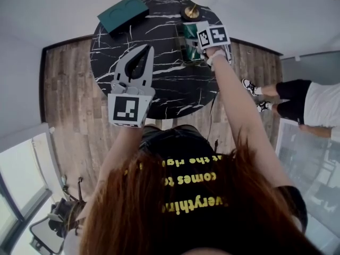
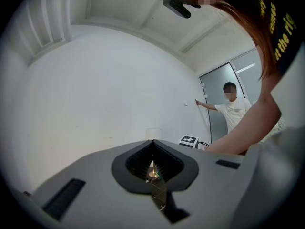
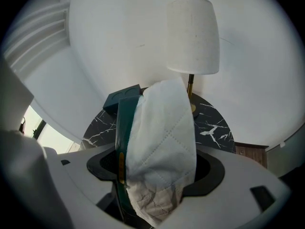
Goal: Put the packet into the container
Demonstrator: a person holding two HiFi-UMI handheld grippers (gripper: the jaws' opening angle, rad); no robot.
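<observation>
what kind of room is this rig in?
Likely a home-style room or lounge, not a lab: round black marble table, wood plank floor, white-shaded lamp.

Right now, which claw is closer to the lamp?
Right. The right claw, shut on the packet, is just beside the lamp base; the left claw hangs over the middle of the table, well off to the lamp's left.
</observation>
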